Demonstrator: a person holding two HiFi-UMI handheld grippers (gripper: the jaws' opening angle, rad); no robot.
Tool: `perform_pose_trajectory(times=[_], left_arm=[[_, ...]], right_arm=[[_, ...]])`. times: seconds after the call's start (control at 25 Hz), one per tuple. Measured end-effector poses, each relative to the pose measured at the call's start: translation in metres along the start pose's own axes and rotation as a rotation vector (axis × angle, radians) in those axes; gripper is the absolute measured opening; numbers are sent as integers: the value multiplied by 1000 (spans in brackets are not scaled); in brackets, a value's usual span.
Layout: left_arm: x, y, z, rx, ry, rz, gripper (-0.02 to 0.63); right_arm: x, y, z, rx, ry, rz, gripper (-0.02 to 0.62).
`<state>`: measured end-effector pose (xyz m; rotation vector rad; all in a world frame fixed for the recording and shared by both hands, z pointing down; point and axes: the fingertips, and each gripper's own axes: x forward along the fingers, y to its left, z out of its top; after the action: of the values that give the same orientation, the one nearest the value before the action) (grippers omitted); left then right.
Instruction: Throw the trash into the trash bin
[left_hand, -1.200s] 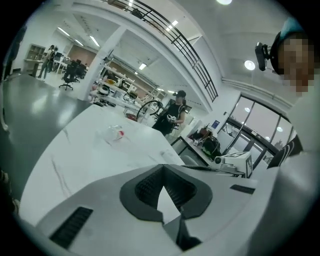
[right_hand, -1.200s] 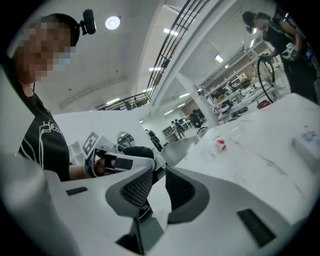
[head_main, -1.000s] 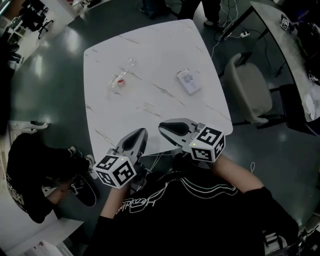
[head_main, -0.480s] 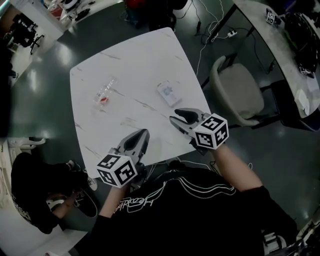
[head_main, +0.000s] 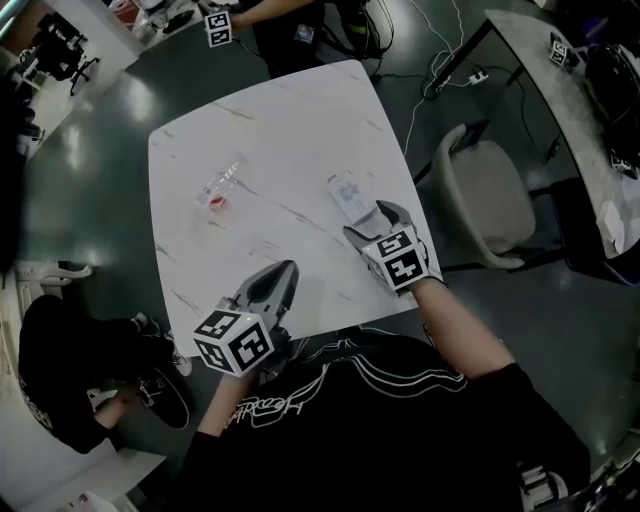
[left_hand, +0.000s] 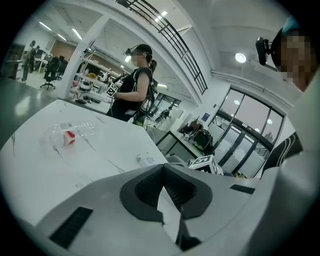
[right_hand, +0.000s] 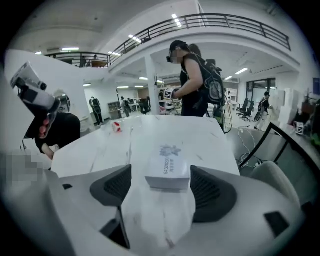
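Box (head_main: 350, 193) — one, clear bottle (head_main: 218, 187) — one

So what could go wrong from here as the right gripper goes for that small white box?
The right gripper has just been opening its jaws; the white box lies between them, untouched. It lies flat on the smooth table, so closing jaws may ride over it or shove it away. Also, no trash bin shows in any view, so the carry may be awkward.
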<state>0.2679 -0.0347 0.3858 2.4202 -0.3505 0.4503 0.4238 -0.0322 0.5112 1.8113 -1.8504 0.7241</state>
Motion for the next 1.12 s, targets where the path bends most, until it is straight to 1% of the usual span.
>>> perform_pose_trajectory(times=[0.2, 0.36, 0.56, 0.72, 0.92, 1.12], left_arm=[[-10, 14, 1, -26, -23, 44, 6], [-14, 17, 0, -32, -35, 59, 6], [-19, 23, -4, -48, -44, 73, 6], [-24, 24, -6, -58, -50, 83, 6], [-27, 22, -6, -62, -59, 78, 6], [-39, 26, -7, -68, -84, 90, 6]], right_arm=[[17, -3, -14, -27, 59, -30, 362], [24, -12, -15, -8, 57, -57, 360], [26, -17, -15, 6, 80, -72, 356], [22, -16, -11, 26, 64, -53, 348], [13, -10, 0, 65, 27, -24, 347], [7, 16, 24, 71, -18, 41, 347]])
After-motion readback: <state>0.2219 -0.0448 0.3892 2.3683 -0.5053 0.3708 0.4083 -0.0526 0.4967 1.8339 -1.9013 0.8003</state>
